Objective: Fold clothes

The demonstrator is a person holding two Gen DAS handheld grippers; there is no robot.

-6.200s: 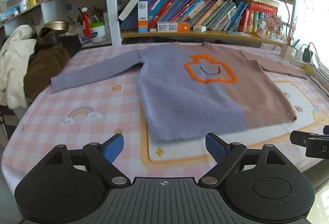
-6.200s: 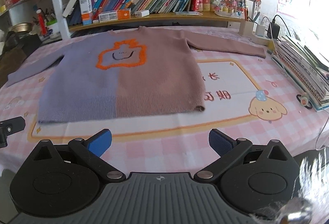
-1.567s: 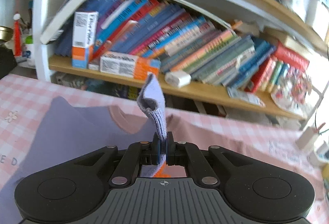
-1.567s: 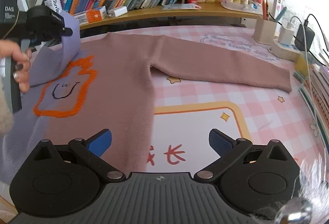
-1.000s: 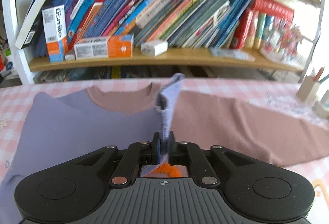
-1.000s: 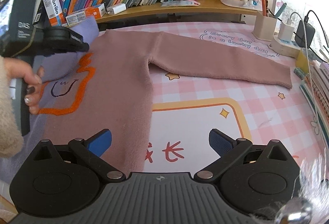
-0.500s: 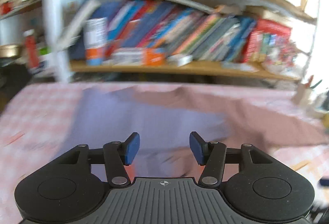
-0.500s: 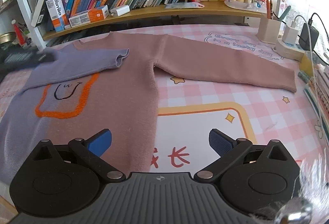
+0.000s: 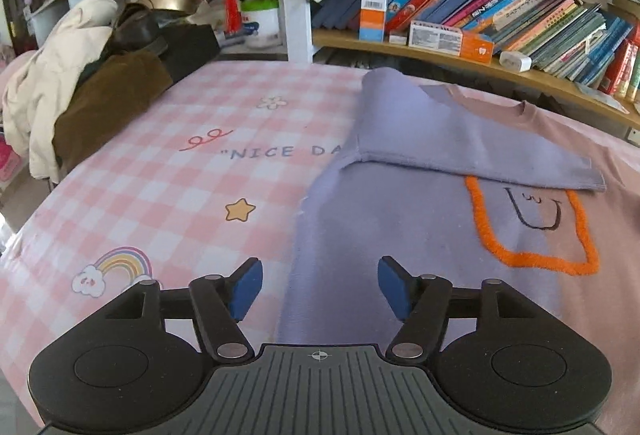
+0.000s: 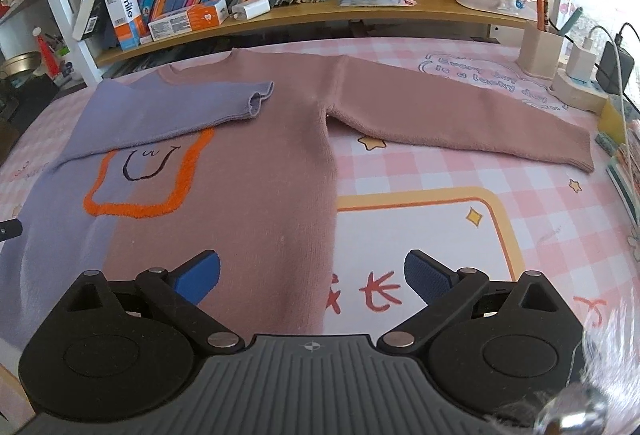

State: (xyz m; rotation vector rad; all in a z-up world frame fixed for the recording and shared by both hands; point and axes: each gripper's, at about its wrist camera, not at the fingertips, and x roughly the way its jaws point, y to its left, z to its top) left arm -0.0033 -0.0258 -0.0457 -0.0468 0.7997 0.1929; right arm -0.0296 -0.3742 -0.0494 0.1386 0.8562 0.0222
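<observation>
Knitted sweater (image 10: 256, 171), half lilac, half dusty pink, orange-outlined motif on the chest; lies flat, front up, on the pink-checked worktop (image 9: 160, 171), neck toward the bookshelf (image 10: 320, 7).

Lilac sleeve (image 9: 460, 143): folded across the chest, cuff near the centre line, just above the motif.

Pink sleeve (image 10: 460, 115): not yet folded. Stretched straight out on the cloth, long axis running from the shoulder seam away to the right, cuff close to the pen holder (image 10: 540, 49) and charger block (image 10: 580, 75).

Left gripper (image 9: 320, 287): fingers empty and spreading wider, nothing between them; hangs over the lilac side edge of the body, well apart from the pink sleeve.

Right gripper (image 10: 312, 275): fingers released, wide apart, empty; hovers above the lower body where the pink side edge meets the printed mat (image 10: 440, 255).

Judgement: the pink sleeve lies ahead and to the right of the right gripper, which is plainly the nearer. Its cuff end is the likely place to grasp, for carrying leftward along the sleeve's axis over the chest.
</observation>
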